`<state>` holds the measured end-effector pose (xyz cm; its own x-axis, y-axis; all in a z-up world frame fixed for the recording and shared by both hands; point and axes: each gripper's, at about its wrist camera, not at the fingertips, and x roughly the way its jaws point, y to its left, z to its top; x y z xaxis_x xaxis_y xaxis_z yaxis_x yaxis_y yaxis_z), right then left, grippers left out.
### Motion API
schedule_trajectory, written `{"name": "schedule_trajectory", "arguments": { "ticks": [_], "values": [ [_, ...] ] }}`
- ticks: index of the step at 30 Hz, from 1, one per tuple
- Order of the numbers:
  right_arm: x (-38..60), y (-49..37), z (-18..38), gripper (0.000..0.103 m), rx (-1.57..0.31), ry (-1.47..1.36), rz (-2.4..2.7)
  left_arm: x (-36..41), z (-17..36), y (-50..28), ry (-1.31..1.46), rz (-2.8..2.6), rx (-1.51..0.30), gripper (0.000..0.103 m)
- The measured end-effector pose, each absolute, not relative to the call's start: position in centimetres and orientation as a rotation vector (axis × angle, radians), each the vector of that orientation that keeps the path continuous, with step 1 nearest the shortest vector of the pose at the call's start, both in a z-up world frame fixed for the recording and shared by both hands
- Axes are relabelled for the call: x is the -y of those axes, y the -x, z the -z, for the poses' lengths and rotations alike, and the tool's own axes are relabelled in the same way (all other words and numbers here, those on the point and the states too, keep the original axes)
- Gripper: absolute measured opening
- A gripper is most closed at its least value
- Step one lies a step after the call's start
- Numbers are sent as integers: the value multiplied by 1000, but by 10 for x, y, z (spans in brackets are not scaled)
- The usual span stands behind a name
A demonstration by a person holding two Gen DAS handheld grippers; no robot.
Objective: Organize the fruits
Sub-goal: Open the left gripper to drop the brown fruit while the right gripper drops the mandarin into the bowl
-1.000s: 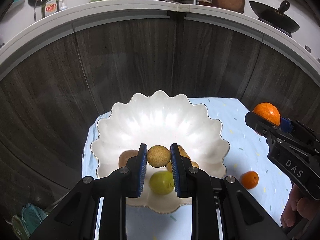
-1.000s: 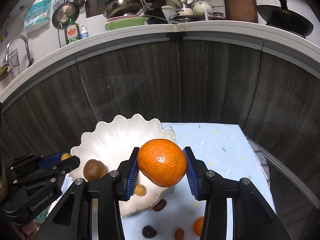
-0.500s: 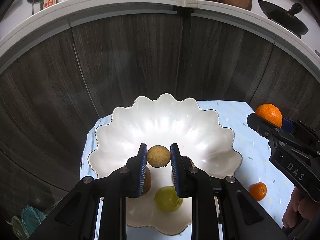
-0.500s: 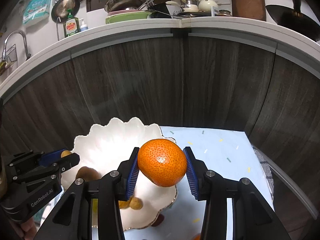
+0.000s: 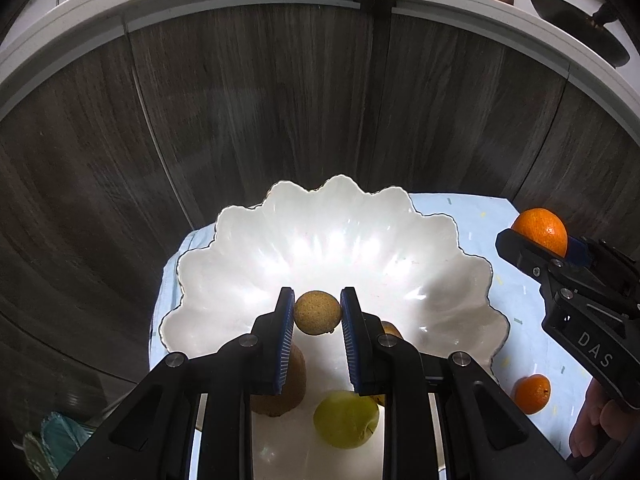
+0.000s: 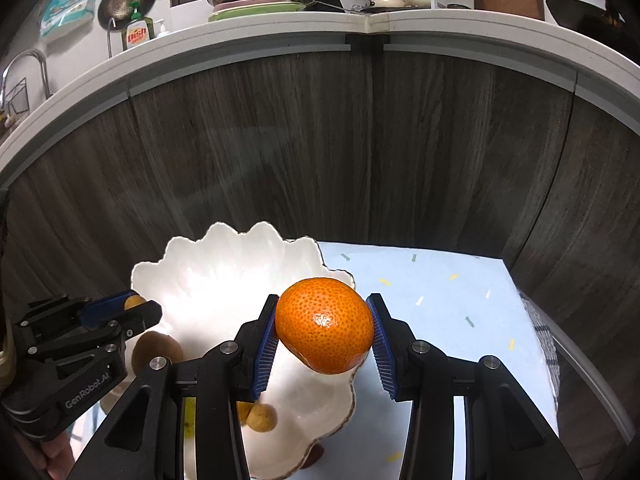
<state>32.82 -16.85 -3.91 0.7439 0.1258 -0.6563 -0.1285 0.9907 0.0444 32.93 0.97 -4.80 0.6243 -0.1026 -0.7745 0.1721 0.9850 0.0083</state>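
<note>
Fingers on left gripper (image 5: 317,314) pinched a small tan fruit (image 5: 317,312) over the scalloped bowl (image 5: 248,264); right gripper (image 6: 325,330) clamped an orange (image 6: 325,325) above its rim. Best lowered before release.

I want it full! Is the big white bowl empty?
No. The white bowl already holds a green fruit and a brown kiwi.

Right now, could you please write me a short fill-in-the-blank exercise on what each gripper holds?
1. The right gripper is shut on an ____.
2. The left gripper grips a small brown fruit above the white ____.
3. The fruit lying in the dish beside the kiwi is ____ in color.

Missing words: orange; dish; green
</note>
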Motion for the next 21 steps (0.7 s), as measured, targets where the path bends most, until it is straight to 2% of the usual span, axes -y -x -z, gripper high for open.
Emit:
{"name": "schedule_trajectory", "arguments": {
  "ticks": [12, 21],
  "values": [
    [162, -338, 54, 44, -778, 19, -159, -11, 57, -335, -89, 153, -904, 24],
    [163, -338, 54, 48, -801, 21, -160, -13, 54, -332, -101, 129, -903, 50]
  ]
}}
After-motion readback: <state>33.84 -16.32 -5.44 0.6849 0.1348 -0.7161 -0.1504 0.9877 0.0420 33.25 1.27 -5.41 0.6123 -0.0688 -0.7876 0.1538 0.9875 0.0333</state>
